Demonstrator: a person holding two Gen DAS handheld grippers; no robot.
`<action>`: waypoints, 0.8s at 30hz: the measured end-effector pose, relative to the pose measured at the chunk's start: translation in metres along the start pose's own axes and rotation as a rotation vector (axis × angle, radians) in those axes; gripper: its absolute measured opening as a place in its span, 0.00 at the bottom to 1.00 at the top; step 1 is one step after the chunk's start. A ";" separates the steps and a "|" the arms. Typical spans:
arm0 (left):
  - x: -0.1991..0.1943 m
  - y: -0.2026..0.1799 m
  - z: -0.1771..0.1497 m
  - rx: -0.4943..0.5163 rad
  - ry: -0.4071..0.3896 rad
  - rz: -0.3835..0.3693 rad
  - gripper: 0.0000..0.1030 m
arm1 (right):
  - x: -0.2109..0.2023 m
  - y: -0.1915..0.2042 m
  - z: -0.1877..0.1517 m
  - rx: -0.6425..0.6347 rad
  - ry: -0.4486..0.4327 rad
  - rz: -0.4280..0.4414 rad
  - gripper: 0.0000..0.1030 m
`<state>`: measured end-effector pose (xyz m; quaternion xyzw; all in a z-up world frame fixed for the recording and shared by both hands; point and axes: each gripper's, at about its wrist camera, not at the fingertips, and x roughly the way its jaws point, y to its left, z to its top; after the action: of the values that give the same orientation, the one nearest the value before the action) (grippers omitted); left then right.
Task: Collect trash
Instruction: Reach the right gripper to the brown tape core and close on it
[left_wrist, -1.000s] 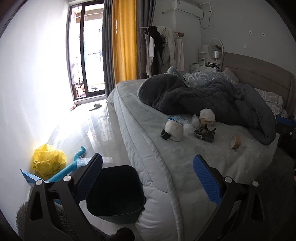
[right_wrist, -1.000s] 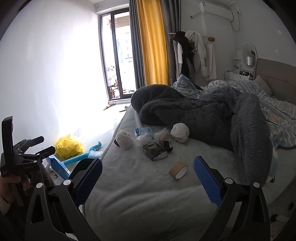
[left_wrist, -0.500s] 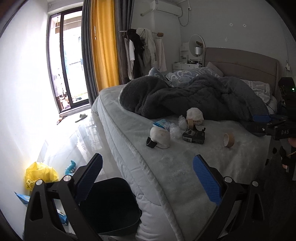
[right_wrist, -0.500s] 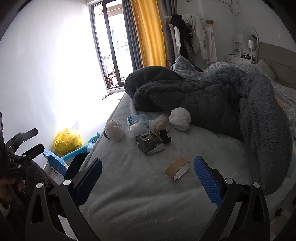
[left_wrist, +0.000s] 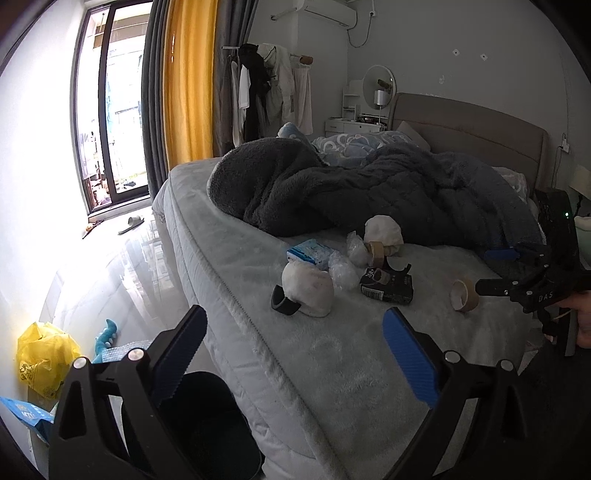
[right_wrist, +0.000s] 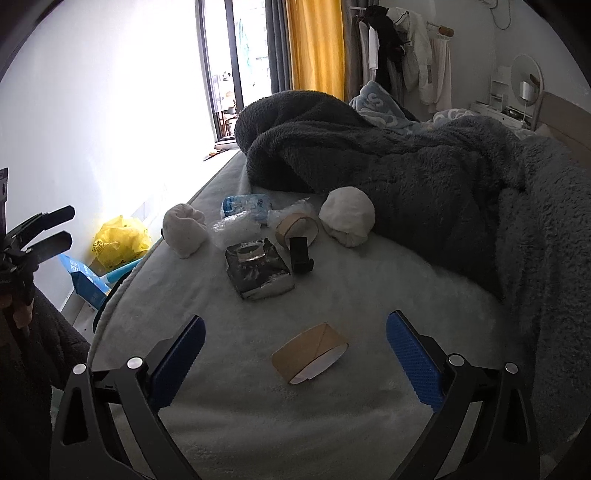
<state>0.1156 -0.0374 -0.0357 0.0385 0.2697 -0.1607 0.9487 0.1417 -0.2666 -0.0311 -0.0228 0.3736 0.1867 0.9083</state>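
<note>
Two grippers: both are seen, each with blue ribbed pads on black arms, over a pale grey-green plush bed cover.
Yellow plastic bag: crumpled on the glossy floor at lower left of the left wrist view, by the white wall.
Dark plastic bin: stood on the floor at the bottom of the left wrist view, against the mattress corner, partly hidden by the left finger.
Left gripper: held spread wide at the bottom of the left wrist view, nothing between its pads; the bin and the bed corner are framed beyond it.
White crumpled wad with a black band: lying at centre left of the right wrist view, near the bed edge.
Blue-and-white packet: set just behind clear crumpled plastic wrap.
Black foil package: lying flat at the centre of the right wrist view, a black clip just beside it.
Brown tape roll by the wraps: seen on its edge just above the clip.
Round white wad: resting against the dark grey fleece blanket.
Near brown tape roll: lying tilted on the cover at lower centre of the right wrist view, apart from the other trash.
Right gripper: wide apart but closing; the near roll is between its pads, untouched by either.
</note>
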 end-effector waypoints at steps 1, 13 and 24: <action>0.005 0.000 0.002 0.000 0.003 -0.002 0.93 | 0.004 -0.002 -0.002 -0.004 0.015 0.005 0.91; 0.048 -0.010 0.014 0.002 0.065 -0.108 0.81 | 0.037 -0.018 -0.011 -0.040 0.117 0.069 0.71; 0.087 -0.010 0.022 0.008 0.112 -0.115 0.72 | 0.051 -0.021 -0.010 -0.056 0.156 0.098 0.57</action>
<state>0.1932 -0.0751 -0.0622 0.0356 0.3237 -0.2137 0.9210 0.1752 -0.2713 -0.0755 -0.0443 0.4384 0.2392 0.8652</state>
